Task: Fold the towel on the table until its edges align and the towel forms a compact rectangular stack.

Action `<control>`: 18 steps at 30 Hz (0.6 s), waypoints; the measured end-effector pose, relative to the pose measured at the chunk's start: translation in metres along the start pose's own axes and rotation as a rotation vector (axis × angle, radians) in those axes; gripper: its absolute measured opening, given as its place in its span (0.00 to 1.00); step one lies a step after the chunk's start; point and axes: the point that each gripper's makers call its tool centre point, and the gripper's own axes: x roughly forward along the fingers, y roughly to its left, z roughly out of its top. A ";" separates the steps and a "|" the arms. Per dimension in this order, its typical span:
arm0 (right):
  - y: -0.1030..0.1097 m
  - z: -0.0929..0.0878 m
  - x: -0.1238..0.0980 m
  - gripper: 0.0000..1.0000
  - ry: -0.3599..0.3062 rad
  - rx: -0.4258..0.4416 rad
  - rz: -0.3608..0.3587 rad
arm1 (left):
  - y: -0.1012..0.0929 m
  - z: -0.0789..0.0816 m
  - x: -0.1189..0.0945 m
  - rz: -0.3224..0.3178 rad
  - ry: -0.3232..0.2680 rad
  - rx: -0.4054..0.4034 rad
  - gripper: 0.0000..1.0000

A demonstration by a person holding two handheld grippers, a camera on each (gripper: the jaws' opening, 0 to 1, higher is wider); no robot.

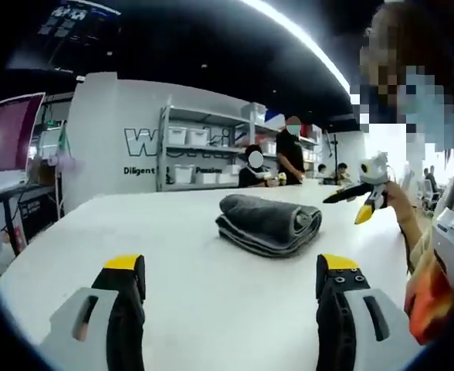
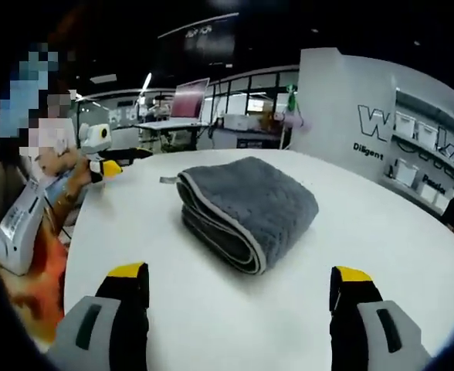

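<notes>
The grey towel [image 2: 246, 210] lay folded into a thick, compact stack on the white surface [image 2: 381, 232], and every place below is given relative to it. My left gripper [image 1: 231, 290] hovered on the near side of the towel in the left gripper view, its yellow-tipped jaws spread wide and holding nothing, with bare surface [image 1: 173, 239] between them and the towel [image 1: 268, 222]. My right gripper [image 2: 240, 297] likewise stood short of the towel in the right gripper view, jaws spread wide apart and empty, apart from the cloth. In that view the towel showed a rounded fold facing the jaws, with pale edging running along its layered end; its top face was flat and textured. In the left gripper view the stack appeared as a low roll-like bundle, its layered edges turned toward the camera. Beyond the towel in the left gripper view, a shelving rack [image 1: 204, 147] with white bins stood against a lettered wall, and seated people were visible near it. To one side of the towel, at the rim of the surface, a person's hand [image 2: 72, 174] held another yellow-tipped device [image 1: 366, 193]; whether that device touched the surface I could not tell. A monitor [image 2: 190, 97] glowed pink far behind the towel in the right gripper view.
</notes>
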 end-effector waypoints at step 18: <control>0.013 0.007 0.001 0.99 -0.037 -0.032 0.038 | -0.072 0.016 0.082 -0.124 0.012 0.102 0.55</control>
